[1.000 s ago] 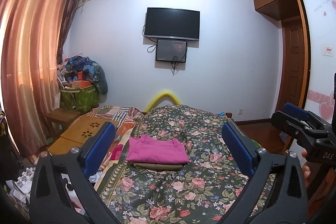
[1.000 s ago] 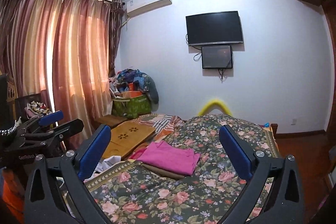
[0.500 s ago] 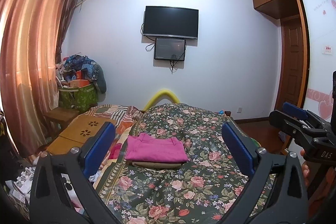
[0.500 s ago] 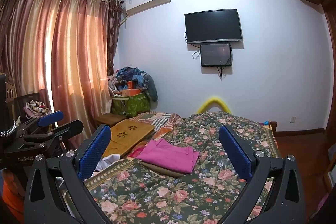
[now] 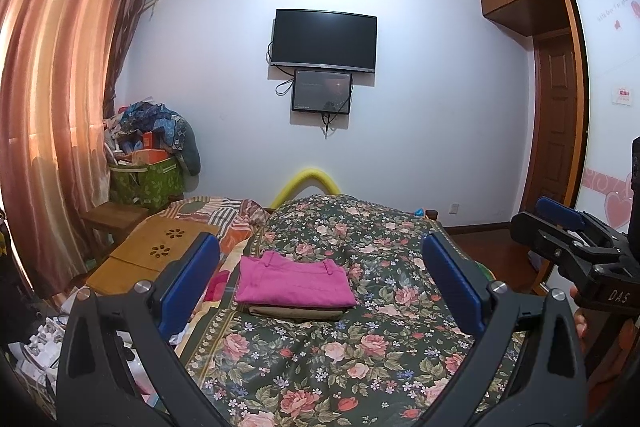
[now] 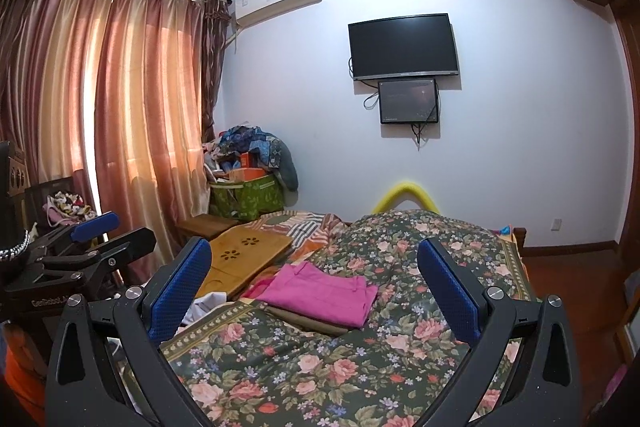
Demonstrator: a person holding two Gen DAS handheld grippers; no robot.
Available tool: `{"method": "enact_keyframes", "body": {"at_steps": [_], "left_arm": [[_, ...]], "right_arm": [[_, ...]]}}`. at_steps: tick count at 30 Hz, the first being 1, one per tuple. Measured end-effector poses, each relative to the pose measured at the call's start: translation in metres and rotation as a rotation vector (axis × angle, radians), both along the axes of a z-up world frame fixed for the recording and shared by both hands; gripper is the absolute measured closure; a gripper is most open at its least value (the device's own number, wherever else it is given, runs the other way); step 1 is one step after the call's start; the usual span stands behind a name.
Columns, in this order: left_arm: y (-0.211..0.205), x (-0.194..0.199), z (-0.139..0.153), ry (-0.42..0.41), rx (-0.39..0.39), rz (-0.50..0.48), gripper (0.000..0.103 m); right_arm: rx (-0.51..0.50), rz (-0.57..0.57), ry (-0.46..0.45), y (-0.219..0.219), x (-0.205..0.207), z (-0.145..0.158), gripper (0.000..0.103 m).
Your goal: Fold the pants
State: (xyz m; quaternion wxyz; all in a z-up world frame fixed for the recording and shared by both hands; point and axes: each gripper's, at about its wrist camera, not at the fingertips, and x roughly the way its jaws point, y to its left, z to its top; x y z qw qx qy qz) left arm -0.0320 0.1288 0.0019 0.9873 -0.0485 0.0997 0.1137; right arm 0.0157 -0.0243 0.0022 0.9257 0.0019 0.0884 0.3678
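Note:
Folded pink pants (image 5: 294,283) lie on top of a folded khaki garment (image 5: 294,311) on the floral bedspread (image 5: 360,359). They also show in the right wrist view (image 6: 320,293). My left gripper (image 5: 320,267) is open and empty, held well above and short of the stack. My right gripper (image 6: 312,275) is open and empty too, also back from the stack. The right gripper shows at the right edge of the left wrist view (image 5: 576,239); the left gripper shows at the left edge of the right wrist view (image 6: 80,247).
A bamboo lap table (image 5: 156,255) lies on the bed's left side beside a striped quilt (image 5: 224,215). A green bag piled with clothes (image 5: 148,179) stands by the curtain (image 5: 48,131). A TV (image 5: 324,41) hangs on the far wall. A wardrobe (image 5: 600,107) stands at right.
Both grippers have drifted slightly; the views shifted a little up and left. The pants stack has not moved and both grippers stay open.

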Motion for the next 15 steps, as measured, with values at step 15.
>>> {"method": "enact_keyframes", "body": {"at_steps": [15], "left_arm": [[0.0048, -0.0016, -0.0008, -0.001, -0.001, -0.025, 0.0]], "right_arm": [[-0.001, 0.001, 0.006, 0.0003, -0.0002, -0.0003, 0.0]]}}
